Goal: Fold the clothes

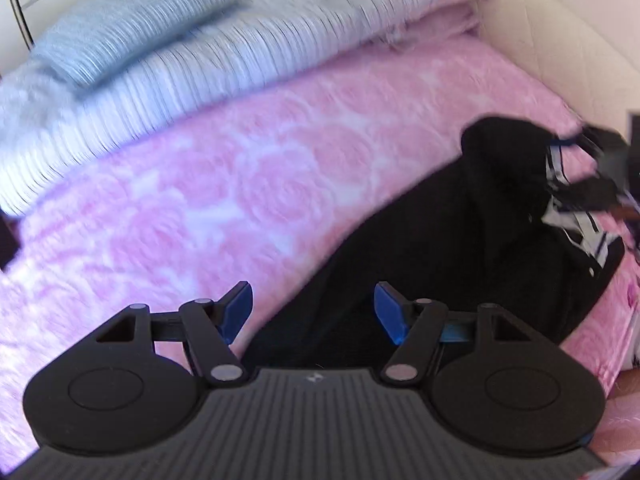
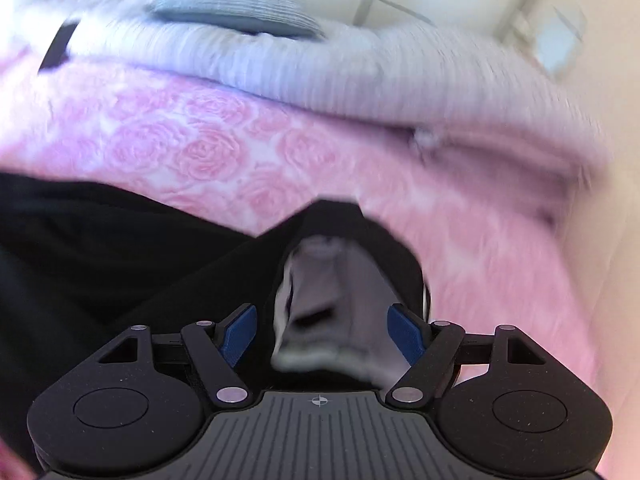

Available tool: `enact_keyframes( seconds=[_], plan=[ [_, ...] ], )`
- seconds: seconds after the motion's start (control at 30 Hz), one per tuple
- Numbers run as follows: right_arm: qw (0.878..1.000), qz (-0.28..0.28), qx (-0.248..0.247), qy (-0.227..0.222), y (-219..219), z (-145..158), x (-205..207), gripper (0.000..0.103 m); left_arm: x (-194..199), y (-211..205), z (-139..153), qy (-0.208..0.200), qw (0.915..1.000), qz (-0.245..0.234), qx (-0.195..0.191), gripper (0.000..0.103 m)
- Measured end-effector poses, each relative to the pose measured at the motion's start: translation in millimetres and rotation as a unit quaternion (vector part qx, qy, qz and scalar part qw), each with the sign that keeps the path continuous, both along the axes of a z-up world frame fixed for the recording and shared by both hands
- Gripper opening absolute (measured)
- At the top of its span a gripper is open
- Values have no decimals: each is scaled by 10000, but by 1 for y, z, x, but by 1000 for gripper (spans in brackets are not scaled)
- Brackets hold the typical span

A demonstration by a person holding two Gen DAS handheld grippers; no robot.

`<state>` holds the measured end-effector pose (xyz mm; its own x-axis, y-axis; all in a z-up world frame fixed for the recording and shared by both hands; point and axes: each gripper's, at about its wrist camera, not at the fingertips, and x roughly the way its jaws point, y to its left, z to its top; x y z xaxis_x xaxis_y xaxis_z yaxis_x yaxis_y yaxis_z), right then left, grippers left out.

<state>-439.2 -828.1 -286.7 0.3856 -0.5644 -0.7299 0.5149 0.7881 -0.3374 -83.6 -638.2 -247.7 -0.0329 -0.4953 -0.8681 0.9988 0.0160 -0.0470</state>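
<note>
A black garment (image 1: 460, 240) lies in a long strip across the pink rose-patterned bedspread (image 1: 224, 184). Its far end shows a black-and-white patterned lining (image 1: 560, 184). My left gripper (image 1: 313, 312) is open and empty, hovering over the garment's near end. The right gripper (image 1: 600, 168) shows blurred at that far end. In the right wrist view the right gripper (image 2: 322, 334) is open, its blue pads on either side of the garment's (image 2: 120, 248) opening, where a grey-white lining (image 2: 340, 292) shows. Both views are motion-blurred.
A white ribbed blanket (image 1: 168, 80) and a pale blue pillow (image 1: 120, 32) lie along the far side of the bed. A cream wall (image 1: 560, 40) borders the bed at the right. A dark flat object (image 2: 60, 46) lies on the blanket at the left.
</note>
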Motion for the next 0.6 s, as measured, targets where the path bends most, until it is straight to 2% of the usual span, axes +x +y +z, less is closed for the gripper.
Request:
enact_keyframes(
  seconds=[0.07, 0.1, 0.2, 0.27, 0.33, 0.4, 0.6],
  plan=[
    [9997, 190, 139, 108, -27, -19, 2, 75, -13, -1, -13, 36, 9999, -85, 61, 63],
    [9998, 87, 137, 147, -44, -26, -1, 75, -19, -2, -19, 54, 9999, -127, 91, 63],
    [9963, -857, 10, 110, -112, -39, -33, 75, -34, -3, -36, 100, 9996, -225, 157, 63],
    [9883, -1496, 276, 122, -156, -49, -64, 76, -37, -2, -42, 87, 9996, -201, 195, 63],
    [9755, -2096, 660, -50, -182, -53, -92, 76, -36, -1, -48, 70, 9995, -106, 279, 63],
    [9609, -2560, 957, -454, -186, -44, -118, 76, -33, 2, -54, 31, 9993, -40, 384, 63],
    [9544, -2356, 1472, -1096, -114, 0, -140, 76, -17, 29, -44, -386, 9969, 343, 596, 63]
  ],
)
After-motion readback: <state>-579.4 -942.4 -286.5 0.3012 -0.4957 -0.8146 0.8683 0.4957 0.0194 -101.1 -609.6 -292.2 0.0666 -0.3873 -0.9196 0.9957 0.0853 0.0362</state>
